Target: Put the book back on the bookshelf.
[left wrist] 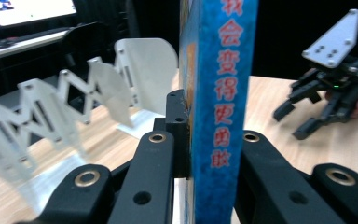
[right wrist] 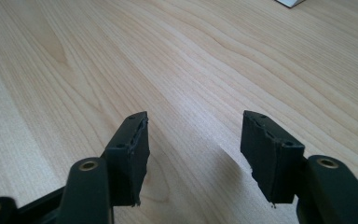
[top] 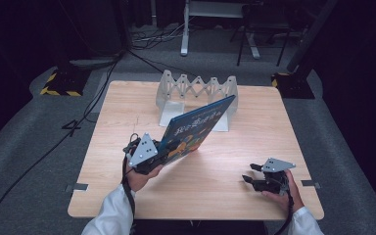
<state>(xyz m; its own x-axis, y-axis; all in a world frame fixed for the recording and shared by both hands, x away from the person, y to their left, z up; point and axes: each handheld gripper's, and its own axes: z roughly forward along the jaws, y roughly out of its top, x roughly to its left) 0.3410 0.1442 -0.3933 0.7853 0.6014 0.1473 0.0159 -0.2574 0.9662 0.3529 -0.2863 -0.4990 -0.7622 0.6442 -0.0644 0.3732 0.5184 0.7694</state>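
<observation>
A blue picture book (top: pixel 198 126) with red characters on its spine (left wrist: pixel 220 93) hangs tilted above the table, its far corner raised toward the white accordion book rack (top: pixel 196 90). My left gripper (top: pixel 169 149) is shut on the book's lower near edge, and its black jaws (left wrist: pixel 209 140) press on both covers. My right gripper (top: pixel 248 173) rests low over the table at the front right, open with nothing between its fingers (right wrist: pixel 193 140). In the left gripper view the right gripper (left wrist: pixel 291 122) sits off to the right of the book.
The rack (left wrist: pixel 74 98) stands at the back middle of the wooden table (top: pixel 127 98), with white end plates and zigzag dividers. Bare wood (right wrist: pixel 168 56) lies under the right gripper. Cables and stand legs lie on the grey floor beyond the table.
</observation>
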